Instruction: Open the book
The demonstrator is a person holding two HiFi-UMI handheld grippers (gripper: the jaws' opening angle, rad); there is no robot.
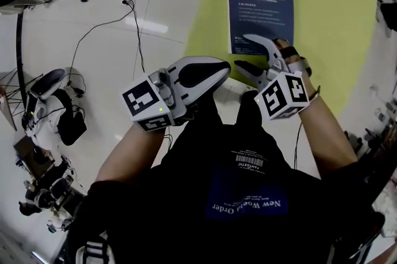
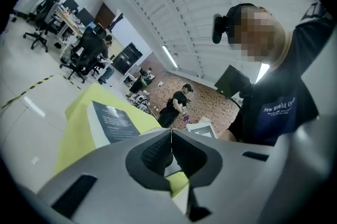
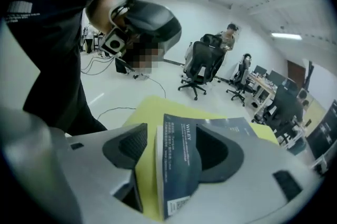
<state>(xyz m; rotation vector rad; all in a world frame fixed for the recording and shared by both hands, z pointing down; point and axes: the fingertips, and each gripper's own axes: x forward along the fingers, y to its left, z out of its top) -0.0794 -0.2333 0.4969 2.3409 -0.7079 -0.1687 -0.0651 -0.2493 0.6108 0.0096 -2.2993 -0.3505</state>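
A: Book [image 1: 258, 8], where is it?
B: Closed, flat on the yellow mat [image 1: 335, 15]. Probably a light, bendy paperback with a slick cover; lift the cover's free edge. Right gripper [image 1: 247, 52] fingers are spread and empty; left gripper [image 1: 224, 69] fingers are pressed together.

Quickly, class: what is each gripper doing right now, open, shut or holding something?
Left gripper: shut, nothing between its jaws.
Right gripper: open; the book shows in the gap, not gripped.
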